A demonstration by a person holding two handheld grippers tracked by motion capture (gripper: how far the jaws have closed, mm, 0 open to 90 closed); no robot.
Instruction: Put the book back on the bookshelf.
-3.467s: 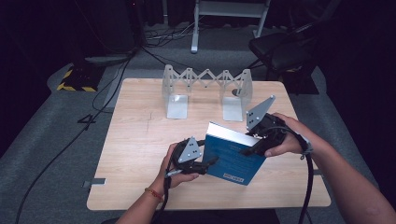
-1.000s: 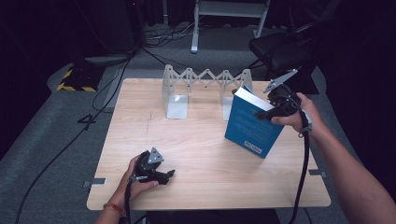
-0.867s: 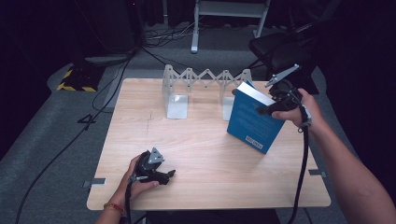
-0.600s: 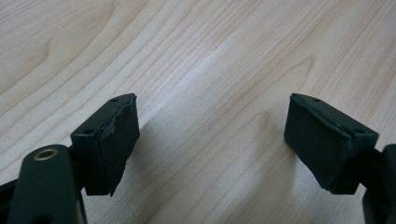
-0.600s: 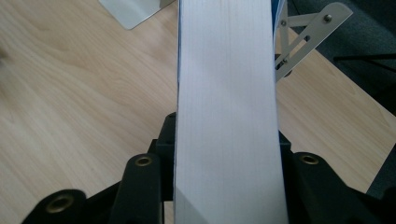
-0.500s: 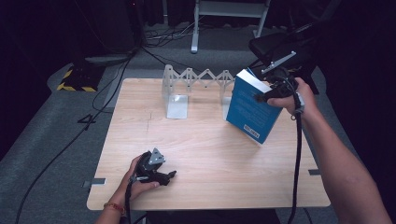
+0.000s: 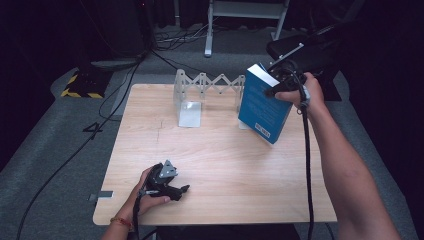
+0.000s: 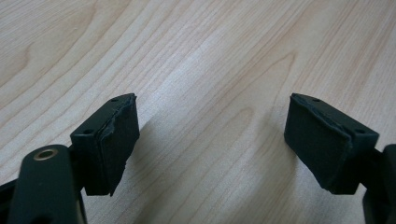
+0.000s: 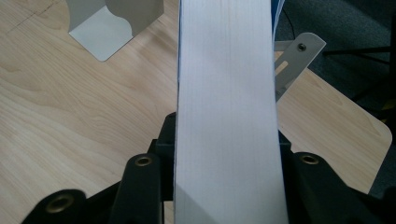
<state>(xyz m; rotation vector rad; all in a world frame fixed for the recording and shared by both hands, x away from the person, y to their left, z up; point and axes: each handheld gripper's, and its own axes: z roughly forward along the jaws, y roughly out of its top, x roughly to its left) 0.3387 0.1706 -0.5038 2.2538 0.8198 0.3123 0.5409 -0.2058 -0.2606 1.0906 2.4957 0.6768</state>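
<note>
A thick blue book (image 7: 261, 102) hangs tilted above the table's back right, just in front of the right end of a metal expanding book rack (image 7: 207, 90). My right gripper (image 7: 278, 80) is shut on the book's upper edge. In the right gripper view the white page block (image 9: 226, 112) runs up between the two jaws, with the rack's left bookend (image 9: 112, 25) and a right rack piece (image 9: 292, 56) below. My left gripper (image 7: 172, 187) rests on the wooden table (image 7: 210, 160) near the front left. It is open with bare wood between its pads (image 8: 114, 140).
The rack stands along the table's back edge with open space between its bookends (image 7: 189, 112). Cables (image 7: 120, 90) trail over the grey floor to the left. A black chair (image 7: 305, 47) and a metal stand (image 7: 245, 20) are behind the table.
My right gripper has lifted the book and carried it back and right toward the rack, turning it more upright. The left gripper let go earlier and now stays still on the table.
</note>
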